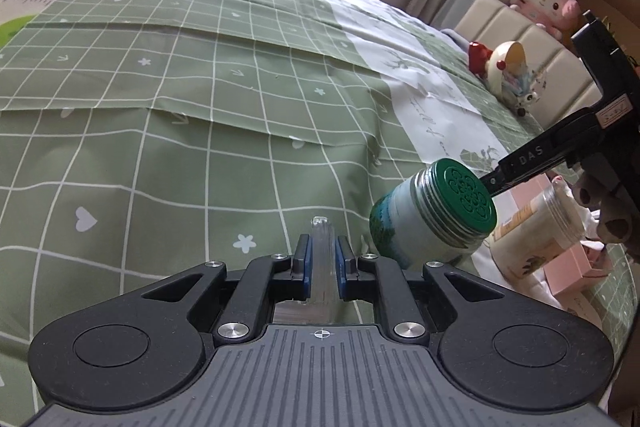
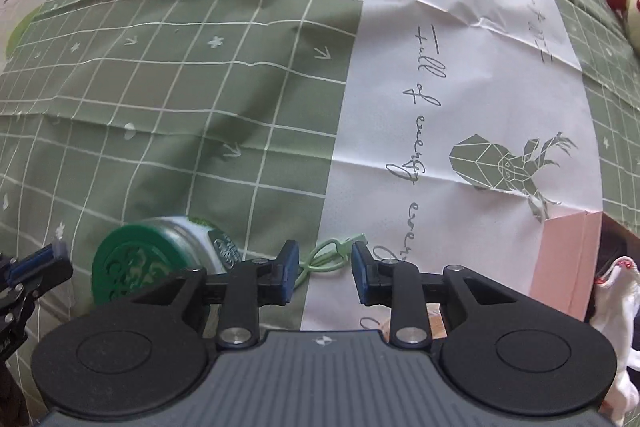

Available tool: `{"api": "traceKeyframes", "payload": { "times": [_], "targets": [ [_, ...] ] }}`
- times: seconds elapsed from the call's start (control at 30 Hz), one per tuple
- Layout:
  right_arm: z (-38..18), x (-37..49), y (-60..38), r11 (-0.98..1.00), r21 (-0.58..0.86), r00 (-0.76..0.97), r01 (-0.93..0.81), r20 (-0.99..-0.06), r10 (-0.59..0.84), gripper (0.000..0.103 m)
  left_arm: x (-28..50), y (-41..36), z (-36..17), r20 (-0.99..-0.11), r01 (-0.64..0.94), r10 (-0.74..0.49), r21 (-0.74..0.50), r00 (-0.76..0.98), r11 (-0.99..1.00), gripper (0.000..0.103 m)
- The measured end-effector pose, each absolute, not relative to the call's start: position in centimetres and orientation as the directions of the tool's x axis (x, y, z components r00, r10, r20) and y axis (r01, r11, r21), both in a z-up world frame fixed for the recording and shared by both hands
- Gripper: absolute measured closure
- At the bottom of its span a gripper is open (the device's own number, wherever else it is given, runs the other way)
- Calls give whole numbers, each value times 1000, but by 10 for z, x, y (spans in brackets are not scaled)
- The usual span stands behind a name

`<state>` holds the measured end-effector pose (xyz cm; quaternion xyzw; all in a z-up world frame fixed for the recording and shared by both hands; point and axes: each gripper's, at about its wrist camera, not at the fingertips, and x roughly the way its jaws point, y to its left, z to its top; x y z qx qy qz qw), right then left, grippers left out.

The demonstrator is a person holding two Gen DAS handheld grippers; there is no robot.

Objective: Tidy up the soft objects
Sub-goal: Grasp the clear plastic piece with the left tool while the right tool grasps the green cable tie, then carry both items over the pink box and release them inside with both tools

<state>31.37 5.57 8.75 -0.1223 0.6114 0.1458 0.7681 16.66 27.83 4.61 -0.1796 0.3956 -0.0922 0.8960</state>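
Note:
My left gripper [image 1: 322,259] is shut on a clear plastic piece [image 1: 320,251] just above the green checked bed cover [image 1: 160,107]. A green-lidded jar [image 1: 432,215] lies on its side right of it; it also shows in the right wrist view [image 2: 160,255]. My right gripper [image 2: 325,269] is open and empty, low over the cover, with a light green cord [image 2: 326,259] lying between its fingers. In the left wrist view the right gripper's finger [image 1: 532,167] reaches toward the jar's lid. A white soft toy [image 2: 616,307] lies at the right edge.
A pink box [image 2: 564,259] lies right of my right gripper. A clear round container [image 1: 536,223] rests on pink boxes [image 1: 576,267]. A pink plush [image 1: 546,1] sits on the beige headboard [image 1: 520,39]; a red-and-cream toy [image 1: 500,67] lies below it.

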Motion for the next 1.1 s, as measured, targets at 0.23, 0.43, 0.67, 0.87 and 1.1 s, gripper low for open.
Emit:
{"api": "traceKeyframes", "payload": {
  "times": [0.23,0.43,0.67,0.87,1.1],
  "targets": [
    [49,310,76,868,-189,176,-459,-977,-121,75,163,278,44,-651,25,-333,-434,682,900,89],
    [67,326,67,890,-184,320,-417,-946,-45,75,164,286,39,-652,-13,-327,-459,684,888,89],
    [79,335,51,970,79,261,-230,-955,140,75,168,282,37,-654,-29,-329,-472,681,881,89],
    [39,351,44,986,83,222,-144,-968,114,75,167,279,43,-672,-53,-298,-449,678,892,89],
    [79,329,29,947,155,281,-281,-930,235,81,165,263,81,-669,-53,-251,-400,700,915,89]
  ]
}}
